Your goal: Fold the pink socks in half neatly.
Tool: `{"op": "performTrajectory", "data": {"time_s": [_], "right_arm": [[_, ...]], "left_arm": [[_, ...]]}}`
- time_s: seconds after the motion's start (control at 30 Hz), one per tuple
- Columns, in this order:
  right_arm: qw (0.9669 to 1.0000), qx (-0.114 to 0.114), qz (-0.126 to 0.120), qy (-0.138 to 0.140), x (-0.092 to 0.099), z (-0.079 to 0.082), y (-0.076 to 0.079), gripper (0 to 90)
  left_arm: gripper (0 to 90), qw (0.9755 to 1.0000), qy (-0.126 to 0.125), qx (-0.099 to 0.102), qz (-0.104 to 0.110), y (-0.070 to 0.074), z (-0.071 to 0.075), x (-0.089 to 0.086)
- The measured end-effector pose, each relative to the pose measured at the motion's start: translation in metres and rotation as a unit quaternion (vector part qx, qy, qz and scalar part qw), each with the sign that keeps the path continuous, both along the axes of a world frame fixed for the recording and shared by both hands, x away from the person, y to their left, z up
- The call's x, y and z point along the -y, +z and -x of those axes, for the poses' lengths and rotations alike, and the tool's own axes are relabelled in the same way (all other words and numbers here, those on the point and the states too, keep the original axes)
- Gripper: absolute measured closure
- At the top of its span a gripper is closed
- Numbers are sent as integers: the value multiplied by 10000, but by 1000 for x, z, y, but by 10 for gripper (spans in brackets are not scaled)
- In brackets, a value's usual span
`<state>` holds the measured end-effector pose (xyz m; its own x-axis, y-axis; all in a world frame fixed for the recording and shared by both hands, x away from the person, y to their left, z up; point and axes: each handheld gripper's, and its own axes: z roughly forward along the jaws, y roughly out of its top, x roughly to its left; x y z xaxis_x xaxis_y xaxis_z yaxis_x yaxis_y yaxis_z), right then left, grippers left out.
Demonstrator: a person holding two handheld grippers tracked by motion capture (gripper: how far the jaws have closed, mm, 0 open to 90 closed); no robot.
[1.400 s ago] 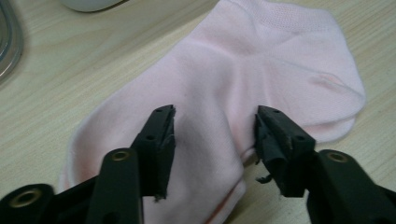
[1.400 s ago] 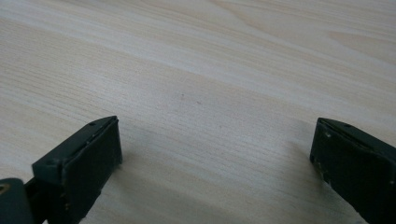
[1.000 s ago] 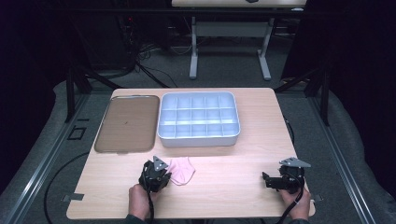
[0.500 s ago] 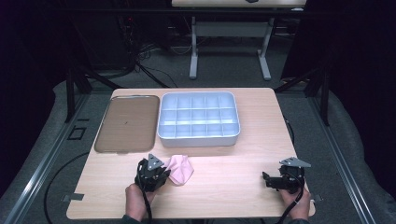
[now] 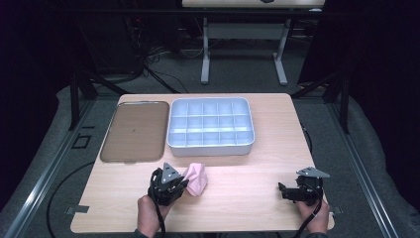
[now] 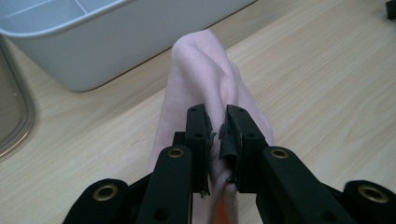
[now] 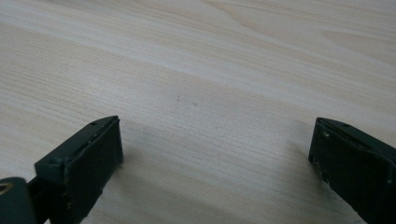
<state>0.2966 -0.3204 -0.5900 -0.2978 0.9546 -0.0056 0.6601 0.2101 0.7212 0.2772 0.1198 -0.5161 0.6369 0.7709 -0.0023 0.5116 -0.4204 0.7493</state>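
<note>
I am pinching the pink cloth (image 6: 205, 79) with my left fingers (image 6: 217, 128), and it is hanging a little off the desk (image 5: 247, 198). The white box (image 5: 211, 126) is sitting just past my fingers. My right fingers (image 7: 215, 154) are spread wide, holding nothing. The cloth is picked up but not put away yet.

wooden table (image 5: 257, 168) carries a brown tray (image 5: 134, 131) and compartment bin (image 5: 210, 147).

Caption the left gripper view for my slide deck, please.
Left tool pinching a pink cloth beside the white divided bin.
</note>
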Motion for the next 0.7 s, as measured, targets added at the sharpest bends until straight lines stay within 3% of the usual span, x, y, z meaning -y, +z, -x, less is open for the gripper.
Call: {"op": "performTrajectory", "data": {"time_s": [0.27, 0.7], "right_arm": [[10000, 4, -7, -8, 0, 0, 0, 20], [10000, -11, -11, -7, 0, 0, 0, 20]], "left_arm": [[793, 9997, -201, 89, 84, 10, 6, 15], [792, 9982, -581, 52, 156, 6, 12, 45]]}}
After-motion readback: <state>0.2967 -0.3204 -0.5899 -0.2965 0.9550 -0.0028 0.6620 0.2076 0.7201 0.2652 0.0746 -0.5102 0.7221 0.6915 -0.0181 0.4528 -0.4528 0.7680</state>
